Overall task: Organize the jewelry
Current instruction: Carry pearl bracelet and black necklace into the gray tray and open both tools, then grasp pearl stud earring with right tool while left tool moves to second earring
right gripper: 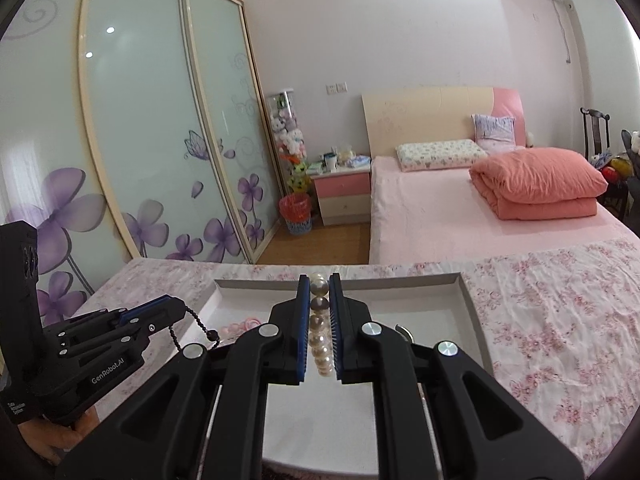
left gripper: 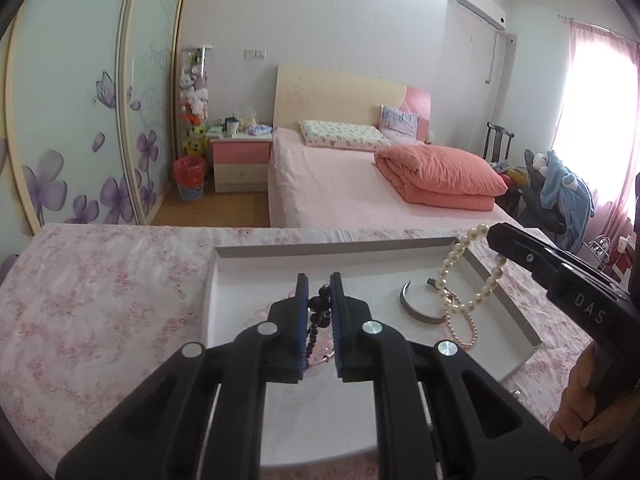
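Observation:
A shallow white tray (left gripper: 332, 249) lies on a pink floral cloth. My left gripper (left gripper: 319, 280) hovers over its middle, shut on a string of dark beads (left gripper: 316, 316) that dangles between the pads. In the right wrist view this left gripper (right gripper: 180, 305) enters from the left with the dark beads (right gripper: 200, 325) hanging from it. My right gripper (right gripper: 319, 280) is shut on a white pearl strand (right gripper: 320, 320) above the tray (right gripper: 260, 286). From the left wrist view, the right gripper (left gripper: 495, 237) holds the pearl strand (left gripper: 450, 268) looping down to the tray's right side.
In the tray lie a silver open bangle (left gripper: 418, 310), a small pink pearl bracelet (left gripper: 466, 334) and a pale pink piece (right gripper: 240, 326). The floral cloth (left gripper: 100, 300) spreads left and right of the tray. A pink bed (left gripper: 340, 196) stands beyond the far edge.

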Demonstrator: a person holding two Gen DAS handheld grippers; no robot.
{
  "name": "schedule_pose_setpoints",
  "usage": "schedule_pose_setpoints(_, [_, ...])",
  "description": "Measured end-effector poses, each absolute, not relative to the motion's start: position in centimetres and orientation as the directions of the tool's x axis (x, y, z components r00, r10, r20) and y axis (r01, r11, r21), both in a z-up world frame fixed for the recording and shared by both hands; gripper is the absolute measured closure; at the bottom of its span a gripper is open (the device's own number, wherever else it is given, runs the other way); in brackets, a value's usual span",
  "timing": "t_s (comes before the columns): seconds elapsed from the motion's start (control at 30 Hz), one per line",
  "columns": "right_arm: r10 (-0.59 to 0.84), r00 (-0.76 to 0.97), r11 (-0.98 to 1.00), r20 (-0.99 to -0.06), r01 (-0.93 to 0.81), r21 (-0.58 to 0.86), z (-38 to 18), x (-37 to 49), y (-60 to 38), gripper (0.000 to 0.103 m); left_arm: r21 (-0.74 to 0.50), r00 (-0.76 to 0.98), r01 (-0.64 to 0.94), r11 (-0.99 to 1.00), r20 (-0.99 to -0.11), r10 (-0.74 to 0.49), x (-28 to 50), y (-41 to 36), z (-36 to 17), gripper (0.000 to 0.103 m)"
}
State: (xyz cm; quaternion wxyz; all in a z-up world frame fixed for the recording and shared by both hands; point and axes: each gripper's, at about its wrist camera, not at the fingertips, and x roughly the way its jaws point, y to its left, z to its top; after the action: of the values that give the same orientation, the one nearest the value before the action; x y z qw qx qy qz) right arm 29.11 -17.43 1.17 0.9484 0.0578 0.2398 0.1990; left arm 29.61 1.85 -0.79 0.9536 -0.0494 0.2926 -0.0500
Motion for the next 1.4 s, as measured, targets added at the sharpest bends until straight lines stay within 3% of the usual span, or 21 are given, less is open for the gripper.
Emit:
schedule_pose_setpoints(0.23, [0.37,0.788,0.929,-0.493,-0.312,0.199,-0.2,31.3,-17.0,0.091,-0.134,0.802,0.07,0.989,-0.582,-0.135,31.8,1.7,-2.5,0.089])
schedule_pose_setpoints(0.3, [0.37,0.787,0.929,-0.494,-0.304,0.211,-0.1,31.2,-17.5,0.084,-0.152,0.801,0.068,0.986,-0.582,-0.145,31.8,2.0,-2.6,0.076])
schedule_pose_setpoints(0.37, [0.362,0.794,0.931,-0.488,-0.291,0.218,0.0,30.9,-18.1,0.07,-0.168,0.807,0.055,0.984,-0.573,-0.143,31.6,2.8,-2.4,0.072])
schedule_pose_setpoints(0.87, [0.334,0.811,0.942,-0.48,-0.272,0.196,1.5,26.1,-21.8,0.07,-0.167,0.839,0.009,0.986,-0.536,-0.098,26.1,5.2,0.5,0.068])
schedule_pose_setpoints(1.4, [0.258,0.625,0.961,-0.737,-0.243,0.13,-6.3,21.1,-24.4,0.07,-0.104,0.773,0.098,0.99,-0.618,-0.141,17.6,4.1,-3.6,0.053])
